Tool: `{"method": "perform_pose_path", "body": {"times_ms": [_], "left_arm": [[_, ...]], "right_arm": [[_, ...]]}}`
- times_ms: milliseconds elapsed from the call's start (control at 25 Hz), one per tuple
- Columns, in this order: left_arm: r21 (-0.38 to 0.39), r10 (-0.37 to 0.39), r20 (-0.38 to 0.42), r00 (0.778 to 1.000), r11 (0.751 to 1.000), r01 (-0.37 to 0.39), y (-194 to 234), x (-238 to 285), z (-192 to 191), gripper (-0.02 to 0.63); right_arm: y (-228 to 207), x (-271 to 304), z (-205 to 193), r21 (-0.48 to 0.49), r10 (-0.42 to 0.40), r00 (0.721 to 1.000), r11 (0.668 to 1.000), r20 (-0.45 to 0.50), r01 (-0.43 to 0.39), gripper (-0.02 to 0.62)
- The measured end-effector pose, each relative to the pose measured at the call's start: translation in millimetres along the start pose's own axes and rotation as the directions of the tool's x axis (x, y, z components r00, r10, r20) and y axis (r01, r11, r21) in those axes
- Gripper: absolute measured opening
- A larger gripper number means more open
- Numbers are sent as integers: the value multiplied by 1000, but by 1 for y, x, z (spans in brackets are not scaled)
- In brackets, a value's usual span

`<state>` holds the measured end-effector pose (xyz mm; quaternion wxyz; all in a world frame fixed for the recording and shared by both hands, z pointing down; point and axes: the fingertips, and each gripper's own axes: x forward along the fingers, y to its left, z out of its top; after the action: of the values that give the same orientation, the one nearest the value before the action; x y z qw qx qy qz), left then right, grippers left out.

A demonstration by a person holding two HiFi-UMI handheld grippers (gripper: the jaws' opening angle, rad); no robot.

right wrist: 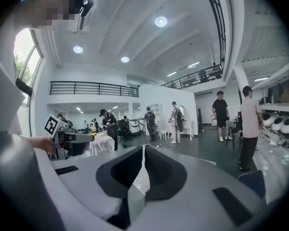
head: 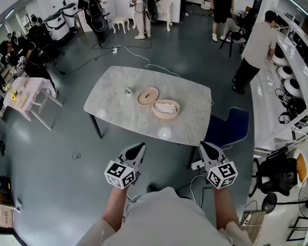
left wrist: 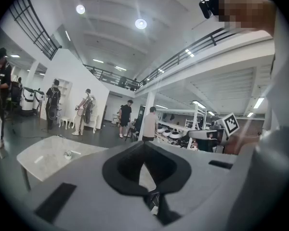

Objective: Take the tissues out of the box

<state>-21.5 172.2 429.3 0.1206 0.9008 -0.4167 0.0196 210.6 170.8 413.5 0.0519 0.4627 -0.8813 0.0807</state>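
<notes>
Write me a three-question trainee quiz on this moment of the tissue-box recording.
1. True or false: the lid sits on the round box.
2. Where are the left gripper and right gripper? A) inside the box B) short of the table, touching nothing C) on the lid
3. What white material shows inside the box?
Key: 1 false, the lid lies beside the box; 2 B; 3 tissues.
</notes>
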Motion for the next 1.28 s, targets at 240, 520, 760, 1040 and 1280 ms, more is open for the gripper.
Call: {"method": "perform_pose_path", "body": {"times_ms": [240,520,760,1040,1280], "left_arm": [[-7,0,-2,1000,1000,0,4,2,-2,9],[-15,1,-6,1000,1000,-1,3,3,-3,9],[-20,5,-13,1000,1000,-6,6,-2,-8,9],[-27,2,-26,1000,1000,-2,14,-7,-12,9],[-36,-9,-35,999,999,8,19,-10,-18,9]], "right_arm": [[2,4,0,-7,1,1000,1000,-3,-1,40],[4,5,-3,0,-1,1000,1000,-18,1,40],[5,6,-5,8,-13,1000,1000,-19,13,40],[14,11,-7,9,-20,999,1000,-26,20,41],[18,13,-11,18,-41,999,999,-25,42,44]]}}
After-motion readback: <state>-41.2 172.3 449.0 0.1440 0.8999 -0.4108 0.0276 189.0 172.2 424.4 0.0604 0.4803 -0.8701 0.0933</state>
